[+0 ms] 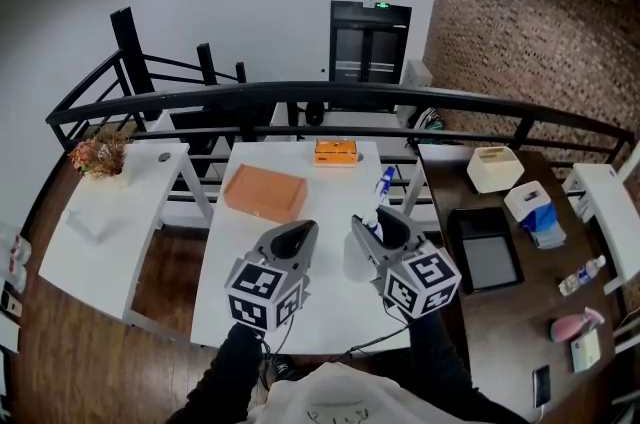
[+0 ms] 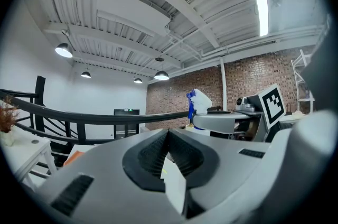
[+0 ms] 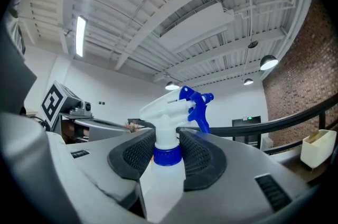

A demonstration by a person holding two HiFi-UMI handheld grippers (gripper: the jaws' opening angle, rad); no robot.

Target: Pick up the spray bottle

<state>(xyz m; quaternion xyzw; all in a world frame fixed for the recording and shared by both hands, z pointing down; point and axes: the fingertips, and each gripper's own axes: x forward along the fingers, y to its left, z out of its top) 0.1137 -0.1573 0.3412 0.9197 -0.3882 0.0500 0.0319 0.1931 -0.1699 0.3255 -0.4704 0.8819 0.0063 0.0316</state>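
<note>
White table [image 1: 330, 197] below a black railing [image 1: 300, 95], brown cardboard box [image 1: 264, 191] and small orange box [image 1: 336, 152] on it, left gripper [image 1: 299, 232] beside right gripper [image 1: 368, 228], white spray bottle [image 1: 357, 257] with blue trigger upright between the right jaws, dark tray [image 1: 485, 252] on the brown table [image 1: 500, 332] at right

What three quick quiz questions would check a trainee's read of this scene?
1. True or false: the spray bottle has a blue trigger.
2. The right gripper clamps it at: A the trigger, B the neck, C the base.
3. Fill in: the cardboard box lies on the ___ table.
Key: 1 true; 2 B; 3 white.
</note>
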